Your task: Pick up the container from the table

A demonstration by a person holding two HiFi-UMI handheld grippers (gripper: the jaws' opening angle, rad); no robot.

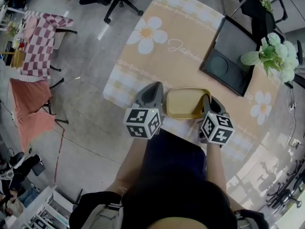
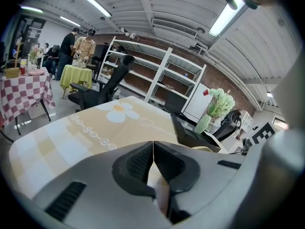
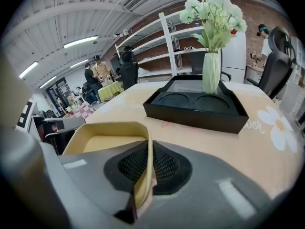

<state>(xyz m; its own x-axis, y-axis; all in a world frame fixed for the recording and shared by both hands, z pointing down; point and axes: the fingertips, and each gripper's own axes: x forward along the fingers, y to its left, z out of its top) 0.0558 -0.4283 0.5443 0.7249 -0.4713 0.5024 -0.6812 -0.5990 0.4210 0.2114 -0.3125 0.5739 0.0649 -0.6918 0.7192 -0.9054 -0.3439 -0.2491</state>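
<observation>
The table (image 1: 181, 37), under a peach cloth printed with white daisies, fills the ground ahead of both sets of fingers. Beyond the right fingers (image 3: 169, 163) and a little to their right sits a black tray (image 3: 195, 106) with two round hollows. It is the biggest thing on the cloth, and a pale vase of white-green flowers (image 3: 212, 70) stands behind it. Nothing lies between the tray and the fingers but bare cloth.

The container (image 1: 185, 104) – a shallow yellow tub, open-topped – sits at the near table edge, between the two grippers. The right gripper (image 3: 149, 156) pinches the tub's right-hand wall, one finger inside the rim and one outside, with the wall bowed slightly in the grip. The left gripper (image 2: 153, 151) has its fingers (image 2: 138, 163) pressed tip to tip with nothing between them (the tub's rim lies just to their right). Whether the tub's base touches the cloth cannot be told.
</observation>
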